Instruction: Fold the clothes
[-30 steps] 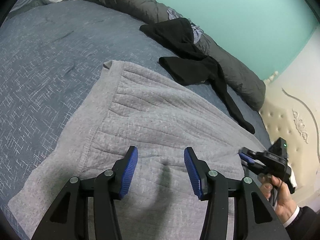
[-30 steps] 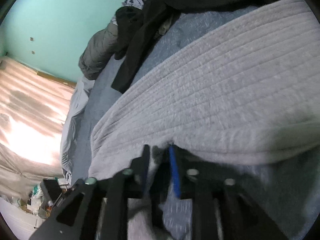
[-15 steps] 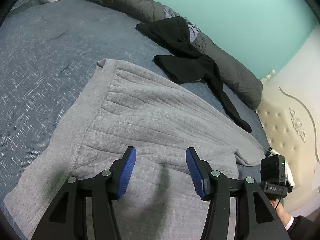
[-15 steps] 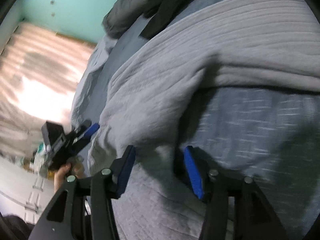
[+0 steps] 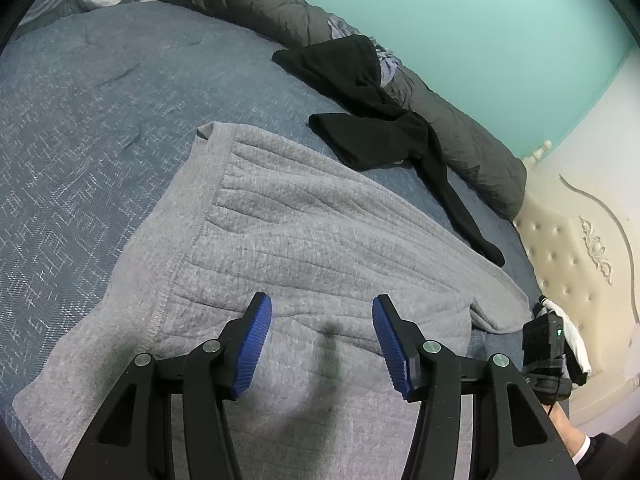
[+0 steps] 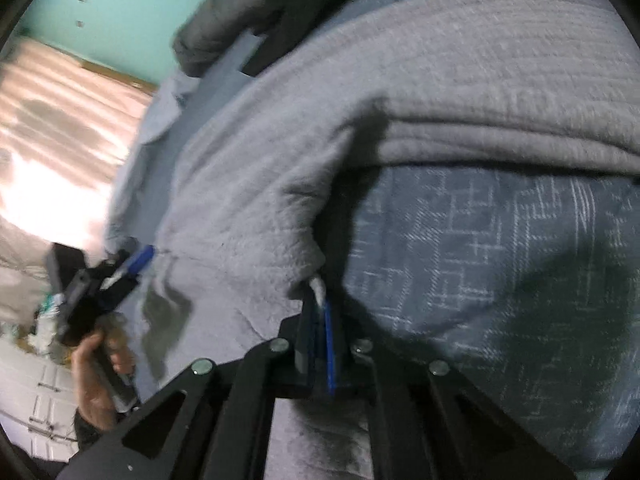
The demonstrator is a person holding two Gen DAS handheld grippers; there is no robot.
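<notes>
On the blue bedspread [image 5: 80, 128], the right gripper [image 6: 320, 312] is clamped on what appears to be an edge of the grey ribbed garment [image 5: 304, 232], whose length runs away toward the headboard [image 5: 580, 248]. The left gripper [image 5: 322, 328] hovers over its near end, fingers apart; open bedspread lies to the left.

A bed with a blue-grey woven cover [image 5: 100, 128] fills most of the room, and a mint-green wall [image 5: 480, 20] rises behind its far edge. At the right end of the bed stands a cream tufted headboard [image 5: 580, 248] with carved scrollwork. Beyond the bed's opposite end hangs a pale pink curtain [image 6: 52, 128], glowing with daylight from behind
</notes>
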